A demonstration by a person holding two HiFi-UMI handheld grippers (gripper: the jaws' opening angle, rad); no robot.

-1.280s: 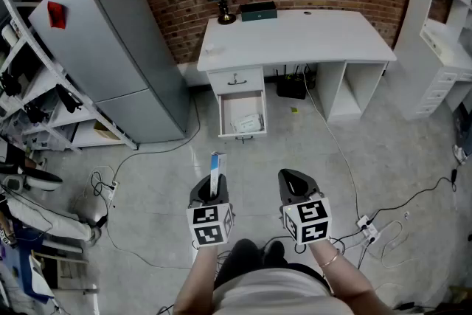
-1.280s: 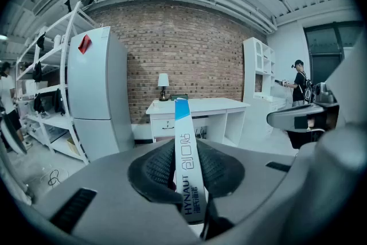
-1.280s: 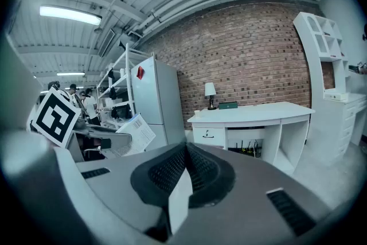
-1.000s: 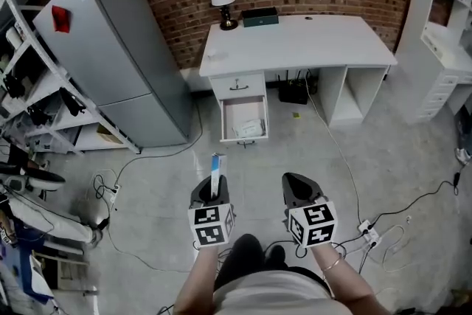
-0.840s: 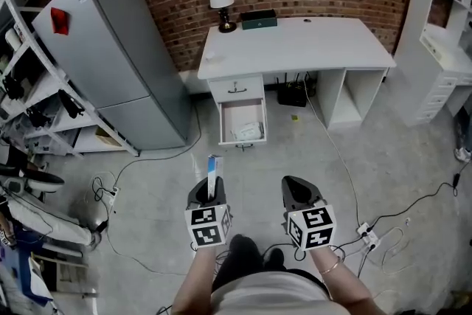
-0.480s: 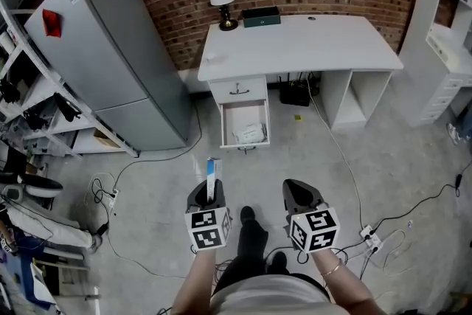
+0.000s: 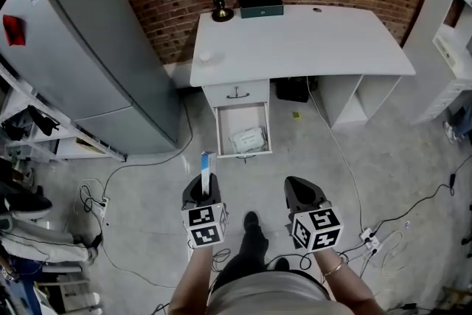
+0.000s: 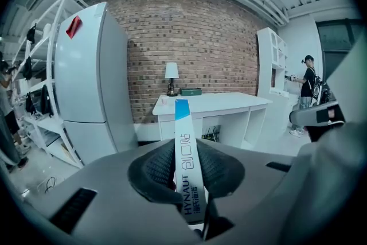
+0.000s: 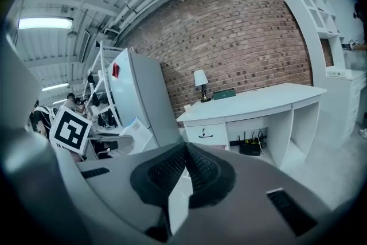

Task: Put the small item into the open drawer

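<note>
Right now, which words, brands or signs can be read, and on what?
"HYNAUT": on the slim box between the left gripper's jaws.
"创口贴": same box, above the brand.
Smaller print beside the brand: too blurred.
Square black-and-white markers, no words: on the cubes of the left gripper and the right gripper.
Red tag on the fridge: too small to read.

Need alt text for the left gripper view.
The left gripper clamps a slim white-and-blue bandage box upright between its fingers. Behind, a white desk with a lamp stands against a brick wall, a fridge at left.
</note>
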